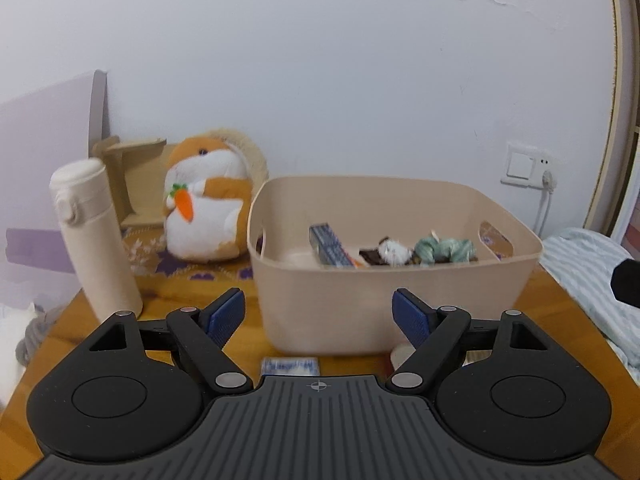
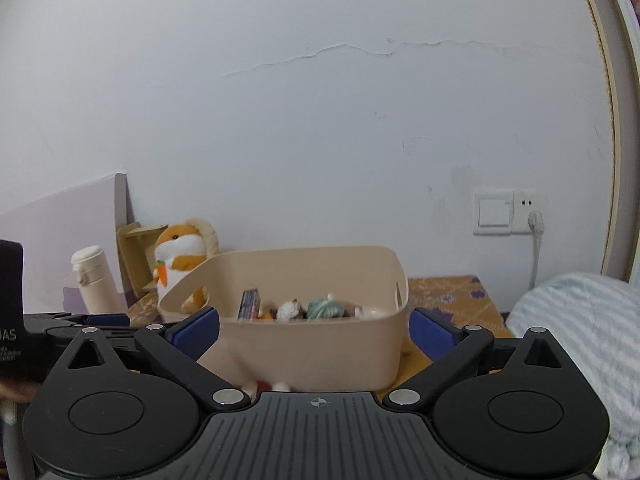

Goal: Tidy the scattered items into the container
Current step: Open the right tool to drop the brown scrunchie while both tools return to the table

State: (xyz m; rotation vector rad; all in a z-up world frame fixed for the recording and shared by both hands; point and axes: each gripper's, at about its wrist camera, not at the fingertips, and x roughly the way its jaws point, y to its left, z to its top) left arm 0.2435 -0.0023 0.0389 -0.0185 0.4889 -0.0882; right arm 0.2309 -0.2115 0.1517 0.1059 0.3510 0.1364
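White wall [image 1: 320,60] fills the top of both views, with a long crack across it. A switch [image 1: 522,166] and a plug sit low on the right. Below is a wooden table [image 1: 240,344] with a yellow and purple cloth [image 1: 188,272] at the back.

The bin [image 1: 384,304] is the biggest thing on the table. It is beige and sits in the middle of both views. In the left view it stands just past the finger pads, and the gap between them lines up with its front wall. In the right view the bin [image 2: 312,344] also shows between the blue pads, a bit further off.

Inside the bin lie a blue box [image 1: 330,244], a small white toy [image 1: 394,252] and a green ball of yarn [image 1: 444,248].

A plush hamster [image 1: 208,200] with a carrot sits to the left of the bin. A cream bottle [image 1: 94,236] stands upright further left.

The left gripper [image 1: 318,314] has its jaws wide apart and holds nothing. The right gripper [image 2: 314,330] is spread wide too, and nothing is between its pads.

A small packet [image 1: 291,366] lies flat on the table at the bottom middle of the left view, in front of the bin, below the gap between the fingers. Something small and round [image 1: 402,354] lies by the right pad, partly hidden. In the right view, small white and red things [image 2: 266,386] lie in front of the bin, too blurry to name.
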